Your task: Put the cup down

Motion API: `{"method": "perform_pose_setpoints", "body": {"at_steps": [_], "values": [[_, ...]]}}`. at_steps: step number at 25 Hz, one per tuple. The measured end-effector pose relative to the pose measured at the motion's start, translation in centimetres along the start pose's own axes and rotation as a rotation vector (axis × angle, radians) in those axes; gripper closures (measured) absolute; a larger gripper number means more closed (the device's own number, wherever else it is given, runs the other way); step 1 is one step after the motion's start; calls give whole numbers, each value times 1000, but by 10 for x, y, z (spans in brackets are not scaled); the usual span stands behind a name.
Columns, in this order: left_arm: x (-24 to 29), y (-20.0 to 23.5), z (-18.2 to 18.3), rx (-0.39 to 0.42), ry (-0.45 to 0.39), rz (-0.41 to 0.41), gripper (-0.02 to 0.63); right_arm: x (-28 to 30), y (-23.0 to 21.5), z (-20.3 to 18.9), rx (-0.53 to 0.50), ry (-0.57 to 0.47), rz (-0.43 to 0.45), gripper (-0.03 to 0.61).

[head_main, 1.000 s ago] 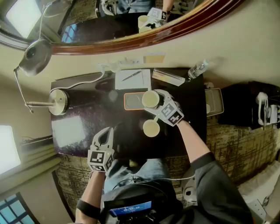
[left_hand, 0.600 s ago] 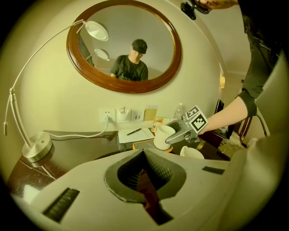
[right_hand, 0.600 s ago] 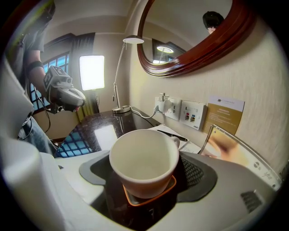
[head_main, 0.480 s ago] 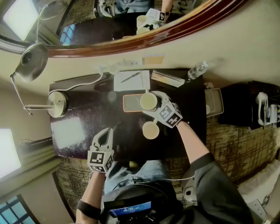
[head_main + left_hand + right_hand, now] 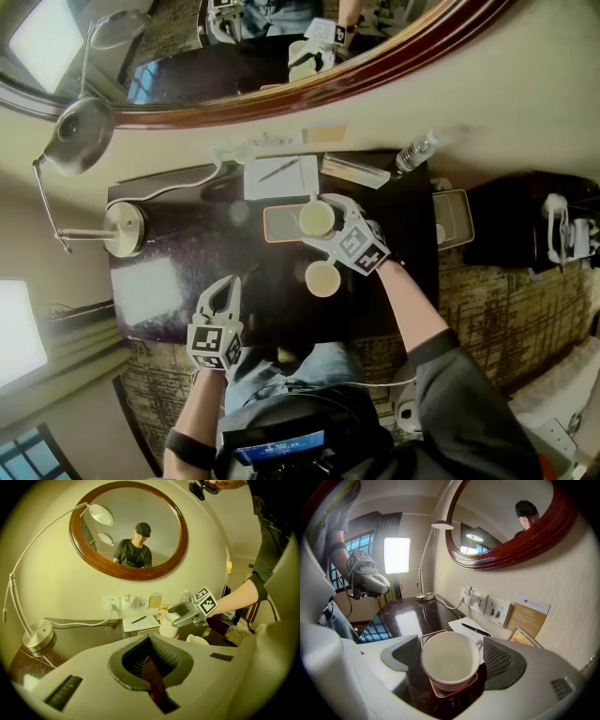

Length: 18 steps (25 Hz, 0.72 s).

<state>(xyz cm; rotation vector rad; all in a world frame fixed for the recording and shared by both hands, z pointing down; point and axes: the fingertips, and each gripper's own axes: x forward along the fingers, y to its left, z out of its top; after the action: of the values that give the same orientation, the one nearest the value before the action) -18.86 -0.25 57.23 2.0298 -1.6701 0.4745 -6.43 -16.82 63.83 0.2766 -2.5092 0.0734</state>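
A white cup (image 5: 316, 217) stands upright on an orange-rimmed tray (image 5: 277, 221) on the dark table (image 5: 178, 272). My right gripper (image 5: 323, 218) straddles it. In the right gripper view the cup (image 5: 450, 660) sits between the two pads (image 5: 502, 660) with a thin gap on each side. The jaws have just been opening with the cup still between them. My left gripper (image 5: 225, 291) is shut on nothing near the table's front edge, well left of the cup; its closed jaws (image 5: 152, 667) point toward the cup (image 5: 167, 625).
A second white cup (image 5: 322, 278) sits just in front of the tray. Behind it lie a notepad with a pen (image 5: 274, 175), a leaflet stand (image 5: 354, 169) and a water bottle (image 5: 414, 153). A lamp base (image 5: 125, 223) and its cable occupy the left side.
The right gripper's jaws have spread a little wider round the cup, which stays on the tray. The left gripper has not moved.
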Motion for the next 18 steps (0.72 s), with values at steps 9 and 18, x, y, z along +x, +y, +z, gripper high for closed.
{"method": "perform_pose_setpoints", "body": {"at_steps": [9, 18], "values": [[-12, 12, 9, 42, -65, -54, 611, -70, -1, 43, 72, -59, -165, 164], [-26, 4, 31, 81, -87, -129, 611, -148, 32, 34, 186, -9, -411, 424]]}}
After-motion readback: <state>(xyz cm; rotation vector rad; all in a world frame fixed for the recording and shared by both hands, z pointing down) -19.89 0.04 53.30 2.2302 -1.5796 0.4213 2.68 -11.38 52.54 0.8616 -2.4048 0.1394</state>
